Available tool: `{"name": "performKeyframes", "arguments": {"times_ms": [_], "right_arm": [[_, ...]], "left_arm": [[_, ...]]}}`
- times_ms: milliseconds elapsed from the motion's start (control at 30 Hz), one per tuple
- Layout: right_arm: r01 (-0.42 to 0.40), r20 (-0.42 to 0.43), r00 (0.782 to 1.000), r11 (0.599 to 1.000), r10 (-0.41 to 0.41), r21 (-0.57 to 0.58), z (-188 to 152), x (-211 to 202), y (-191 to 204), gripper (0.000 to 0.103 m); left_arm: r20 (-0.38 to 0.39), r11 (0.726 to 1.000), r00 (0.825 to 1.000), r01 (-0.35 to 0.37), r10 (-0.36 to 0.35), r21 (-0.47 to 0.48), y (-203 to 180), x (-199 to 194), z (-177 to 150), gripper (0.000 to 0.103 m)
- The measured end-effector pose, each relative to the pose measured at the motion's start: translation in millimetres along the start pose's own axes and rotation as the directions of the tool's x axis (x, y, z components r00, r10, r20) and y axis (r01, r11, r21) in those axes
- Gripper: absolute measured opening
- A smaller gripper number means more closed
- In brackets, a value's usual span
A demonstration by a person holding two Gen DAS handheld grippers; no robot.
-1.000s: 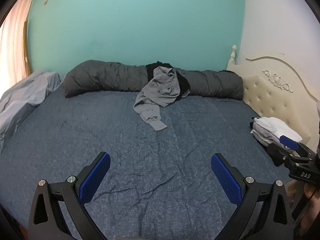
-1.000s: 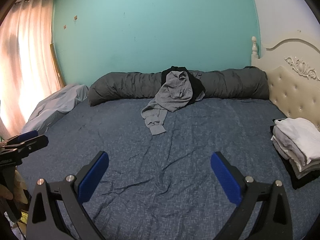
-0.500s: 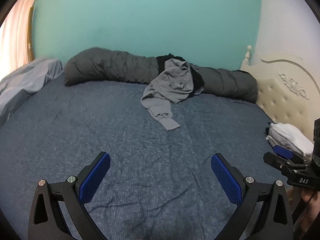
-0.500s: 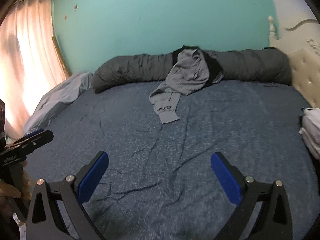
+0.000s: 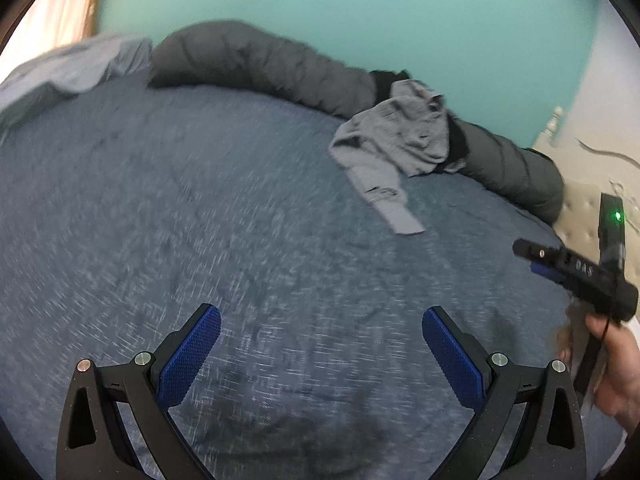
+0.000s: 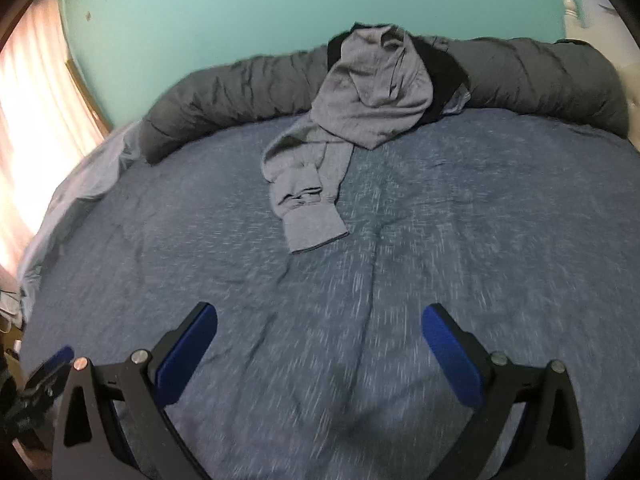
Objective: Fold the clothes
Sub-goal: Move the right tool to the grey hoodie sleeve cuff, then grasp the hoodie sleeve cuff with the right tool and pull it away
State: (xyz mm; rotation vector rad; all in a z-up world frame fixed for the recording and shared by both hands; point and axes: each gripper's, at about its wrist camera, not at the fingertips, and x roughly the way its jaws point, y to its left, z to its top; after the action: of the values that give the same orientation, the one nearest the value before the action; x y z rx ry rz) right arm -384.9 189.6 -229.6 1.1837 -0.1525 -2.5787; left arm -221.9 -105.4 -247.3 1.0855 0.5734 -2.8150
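Note:
A crumpled grey long-sleeved garment lies over a black garment on the rolled dark grey duvet at the far side of the blue bed. One sleeve trails onto the sheet. It also shows in the left wrist view. My left gripper is open and empty, low over the sheet, well short of the garment. My right gripper is open and empty, also short of the sleeve cuff. The right gripper shows from the side in the left wrist view.
A light grey-blue blanket lies bunched at the bed's left edge by a curtained window. A cream padded headboard stands at the right. A teal wall runs behind the duvet.
Both grippers have moved forward over the bed toward the grey garment, which looks larger now. The folded pile at the right has left both views. Both stay open.

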Motion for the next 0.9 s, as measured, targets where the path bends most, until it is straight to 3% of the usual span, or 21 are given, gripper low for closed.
{"name": "performKeyframes", "arguments": {"times_ms": [200,500,700,833,900], "right_arm": [[0.003,-0.029,1.0,0.999,-0.005,-0.049,24.7,60.2,2.2,0.102],[0.02,-0.092,0.995,0.996,-0.028,-0.088,54.5,140.7,13.6,0.101],[0.036,-0.127,0.991,0.995,-0.047,-0.088,67.3,178.4,8.6,0.087],[0.057,-0.183,0.98,0.993,-0.075,-0.103,67.9,203.2,6.8,0.07],[0.054,-0.157,0.985,0.994,-0.069,-0.094,67.1,204.1,7.2,0.065]], "left_arm": [[-0.026,1.0,1.0,-0.012,0.011,-0.028,15.5,25.9,-15.6,0.103],[-0.036,0.997,0.999,-0.023,0.02,-0.073,41.1,34.1,-20.3,0.103],[-0.037,0.997,0.999,-0.028,0.026,-0.073,49.6,33.1,-21.3,0.103],[-0.037,0.997,0.999,-0.029,0.027,-0.067,51.7,32.6,-21.4,0.103],[-0.037,0.997,0.999,-0.03,0.027,-0.064,51.4,32.9,-20.9,0.103]]}}
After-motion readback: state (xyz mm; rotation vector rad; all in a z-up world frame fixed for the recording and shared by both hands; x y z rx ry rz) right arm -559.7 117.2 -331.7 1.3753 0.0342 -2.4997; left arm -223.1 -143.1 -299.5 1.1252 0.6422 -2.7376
